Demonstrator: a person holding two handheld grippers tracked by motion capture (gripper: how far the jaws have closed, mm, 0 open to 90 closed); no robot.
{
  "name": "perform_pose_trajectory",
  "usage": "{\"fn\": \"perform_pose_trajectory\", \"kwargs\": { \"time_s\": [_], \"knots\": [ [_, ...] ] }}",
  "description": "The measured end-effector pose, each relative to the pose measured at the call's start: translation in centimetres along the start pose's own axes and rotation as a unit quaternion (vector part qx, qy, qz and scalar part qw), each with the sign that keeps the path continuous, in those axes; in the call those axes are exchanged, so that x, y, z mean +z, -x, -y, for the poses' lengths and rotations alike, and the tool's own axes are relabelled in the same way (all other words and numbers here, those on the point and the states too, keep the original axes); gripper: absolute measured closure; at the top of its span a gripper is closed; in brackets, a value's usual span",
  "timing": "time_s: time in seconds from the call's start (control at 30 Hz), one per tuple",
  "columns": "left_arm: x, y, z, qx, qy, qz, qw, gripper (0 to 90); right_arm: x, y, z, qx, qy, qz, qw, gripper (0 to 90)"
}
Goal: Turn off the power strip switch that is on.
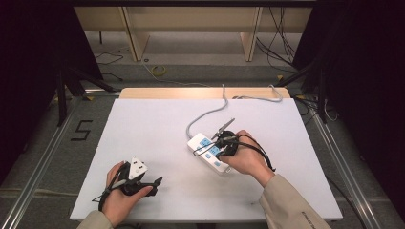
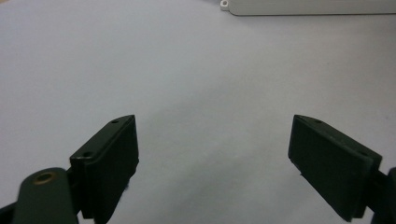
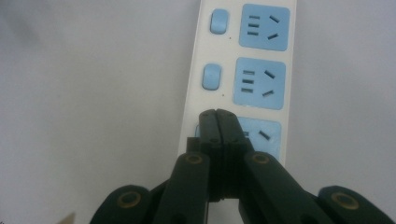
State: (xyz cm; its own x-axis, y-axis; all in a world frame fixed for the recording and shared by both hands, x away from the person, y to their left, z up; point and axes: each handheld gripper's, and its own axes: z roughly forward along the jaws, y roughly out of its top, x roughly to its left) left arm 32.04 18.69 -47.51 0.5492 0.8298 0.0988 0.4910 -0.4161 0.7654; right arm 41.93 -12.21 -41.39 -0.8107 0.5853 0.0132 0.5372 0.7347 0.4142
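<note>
Right gripper view: right tongs (image 3: 217, 112) pressed together, tips on the power strip (image 3: 243, 70); left tongs (image 2: 212, 149) wide, empty, at seven o'clock.

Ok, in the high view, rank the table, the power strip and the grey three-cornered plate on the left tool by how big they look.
1. Table, by far the largest.
2. Power strip, though the right hand and tool cover part of it.
3. Grey plate, the smallest; it sits nearer the camera, so the gap to the strip is unsure.
</note>
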Motion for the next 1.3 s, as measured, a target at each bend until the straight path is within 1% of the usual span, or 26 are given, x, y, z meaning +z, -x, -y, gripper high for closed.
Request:
{"fn": "perform_pose_trajectory", "kwargs": {
  "time_s": [0.2,0.33,0.6,0.63,0.83,0.93,1.13,1.17,1.23,1.3],
  "knots": [
    [0.0,0.0,0.0,-0.001,0.0,0.001,1.0,15.8,0.4,-0.1,-0.2,0.003,-0.007,-0.003,1.0,90.0],
    [0.0,0.0,0.0,-0.001,-0.001,0.001,1.0,15.8,0.7,-0.3,-0.3,-0.001,-0.015,-0.005,0.9999,90.0],
    [0.0,0.0,0.0,-0.001,-0.001,0.001,1.0,15.8,1.5,-0.6,-0.3,-0.007,-0.027,0.0,0.9996,90.0],
    [0.0,0.0,0.0,-0.001,-0.001,0.001,1.0,15.8,1.7,-0.6,-0.3,-0.004,-0.027,0.001,0.9996,90.0],
    [0.1,0.1,0.0,0.001,-0.002,0.004,1.0,15.8,2.0,-0.7,-0.3,-0.005,-0.031,0.001,0.9995,90.0],
    [0.1,0.1,0.0,0.001,-0.002,0.004,1.0,15.8,2.1,-0.8,-0.4,-0.009,-0.034,0.002,0.9994,90.0],
    [0.1,0.0,0.0,0.002,-0.002,0.004,1.0,15.8,2.2,-0.7,-0.4,-0.008,-0.039,0.006,0.9992,90.0],
    [0.1,0.1,0.0,0.001,-0.002,0.004,1.0,15.8,2.2,-0.6,-0.4,-0.011,-0.038,0.007,0.9992,90.0],
    [0.1,0.1,0.0,0.001,-0.002,0.005,1.0,15.8,2.2,-0.6,-0.4,-0.006,-0.04,0.006,0.9992,90.0],
    [0.1,0.1,0.0,0.001,-0.002,0.004,1.0,15.8,2.2,-0.6,-0.4,-0.006,-0.041,0.005,0.9991,90.0]
  ]
}}
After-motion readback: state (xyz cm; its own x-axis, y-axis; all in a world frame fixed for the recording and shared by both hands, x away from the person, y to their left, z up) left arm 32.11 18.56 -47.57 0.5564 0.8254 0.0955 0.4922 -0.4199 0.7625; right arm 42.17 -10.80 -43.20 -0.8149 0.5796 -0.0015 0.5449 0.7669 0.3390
